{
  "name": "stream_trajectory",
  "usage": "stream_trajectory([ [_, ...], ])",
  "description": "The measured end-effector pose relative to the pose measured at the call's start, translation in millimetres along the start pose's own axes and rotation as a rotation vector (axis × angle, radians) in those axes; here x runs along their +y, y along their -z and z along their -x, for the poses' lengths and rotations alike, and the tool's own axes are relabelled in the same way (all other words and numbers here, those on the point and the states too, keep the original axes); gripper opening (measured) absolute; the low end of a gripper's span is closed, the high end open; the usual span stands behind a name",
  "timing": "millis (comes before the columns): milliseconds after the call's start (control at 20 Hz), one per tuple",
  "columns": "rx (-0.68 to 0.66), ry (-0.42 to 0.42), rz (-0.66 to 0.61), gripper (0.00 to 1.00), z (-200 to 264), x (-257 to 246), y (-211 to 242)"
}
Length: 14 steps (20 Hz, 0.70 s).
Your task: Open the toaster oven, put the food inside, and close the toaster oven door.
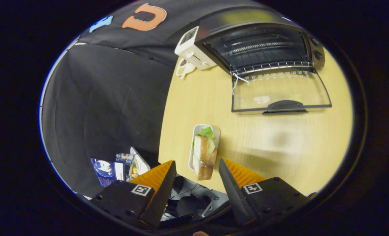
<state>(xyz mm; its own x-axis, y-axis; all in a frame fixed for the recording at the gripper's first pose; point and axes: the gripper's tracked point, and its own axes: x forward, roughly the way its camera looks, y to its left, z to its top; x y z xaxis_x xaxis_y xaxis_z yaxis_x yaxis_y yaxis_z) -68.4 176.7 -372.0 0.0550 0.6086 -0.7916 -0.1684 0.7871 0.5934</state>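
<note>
A black toaster oven [260, 42] stands at the far side of the wooden table [279, 144], its glass door [279, 93] folded down flat with the handle toward me and a wire rack showing inside. A sandwich [203, 155] with lettuce lies in a small white tray [216, 131] near the table's near edge. My gripper [197, 162] hangs open above it, the sandwich's near end sitting between the two fingertips. Neither finger presses on the food.
A white appliance [191, 49] stands left of the oven, with a small white item [184, 68] in front of it. Left of the table the floor is draped in black cloth, with a bottle and boxes [122, 165] lying near the fingers.
</note>
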Motion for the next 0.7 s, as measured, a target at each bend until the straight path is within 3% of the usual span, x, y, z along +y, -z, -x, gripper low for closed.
stream_trajectory([
  [450, 0.095, 0.012, -0.026, 0.77, -52.8, -15.9, 8.1],
  [600, 0.117, -0.008, -0.048, 0.63, -60.6, -15.1, 10.0],
  [700, 0.118, -0.023, -0.061, 0.46, -58.7, -11.4, 8.4],
])
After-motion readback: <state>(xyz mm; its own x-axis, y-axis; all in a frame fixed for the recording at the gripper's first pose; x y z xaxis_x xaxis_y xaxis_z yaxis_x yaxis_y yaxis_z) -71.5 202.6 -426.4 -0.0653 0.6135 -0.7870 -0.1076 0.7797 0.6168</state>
